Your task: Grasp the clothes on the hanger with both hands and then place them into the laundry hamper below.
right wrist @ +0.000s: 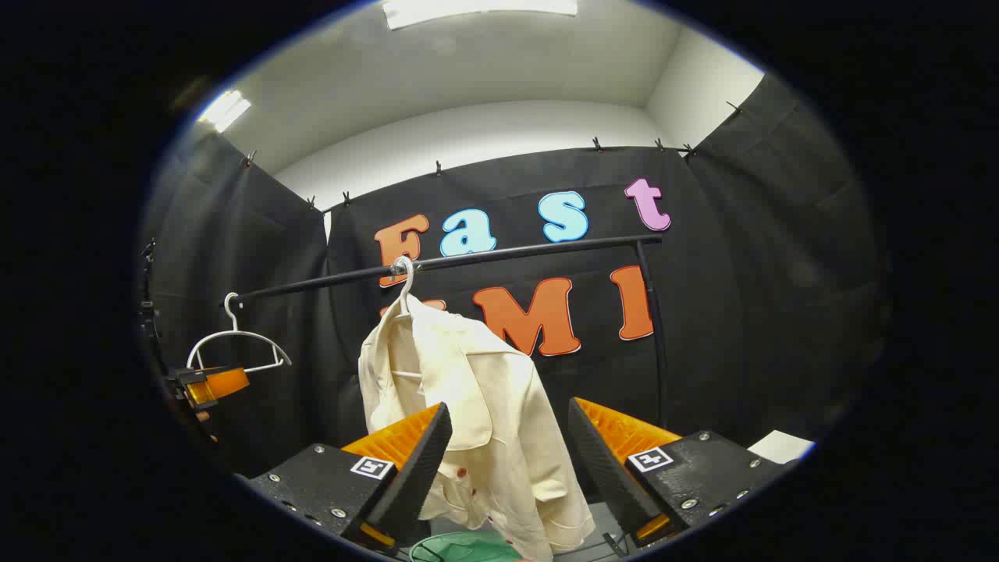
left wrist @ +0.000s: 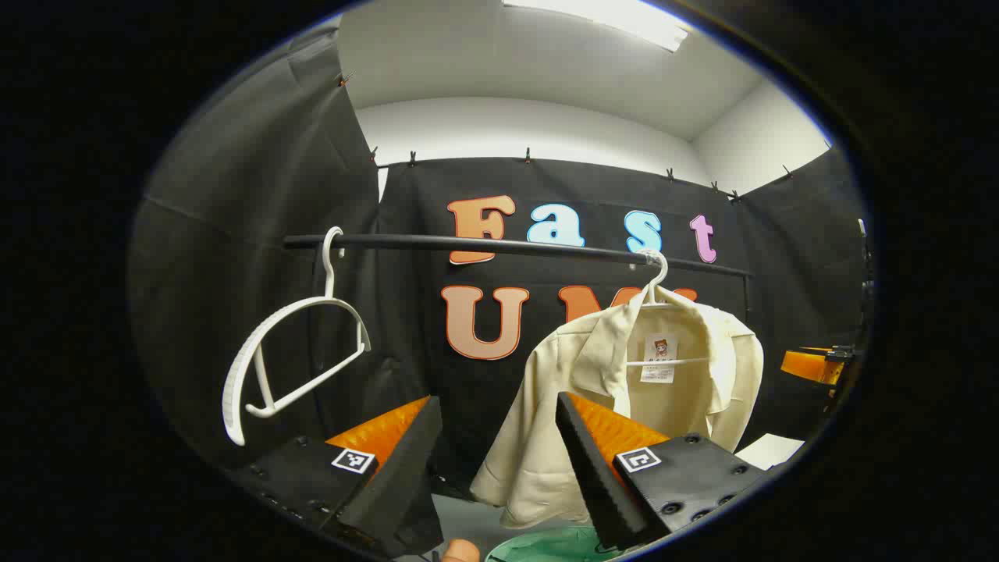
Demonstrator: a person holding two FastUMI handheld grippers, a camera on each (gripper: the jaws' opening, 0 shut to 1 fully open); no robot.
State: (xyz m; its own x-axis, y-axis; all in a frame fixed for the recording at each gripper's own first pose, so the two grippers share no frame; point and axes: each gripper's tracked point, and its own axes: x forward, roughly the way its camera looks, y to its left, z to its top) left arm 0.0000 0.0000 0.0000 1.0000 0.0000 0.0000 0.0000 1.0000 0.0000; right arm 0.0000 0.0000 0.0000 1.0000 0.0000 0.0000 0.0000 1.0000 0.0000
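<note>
My left tool (left wrist: 499, 460) and right tool (right wrist: 507, 460) both stand apart, holding nothing. The cream shirt (right wrist: 476, 406) hangs on its hanger (left wrist: 655, 285) from the rail (left wrist: 515, 248) just ahead, with the green hamper (right wrist: 468, 548) below to catch it.

I see a soft matt cream cloth shirt (left wrist: 624, 390), glossy white plastic hangers (left wrist: 293, 355), and a smooth dark rail (left wrist: 507, 247).

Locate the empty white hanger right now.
The empty white hanger hangs at the left end of the black rail in the left gripper view, apart from the cream shirt on its own hanger farther right.
</note>
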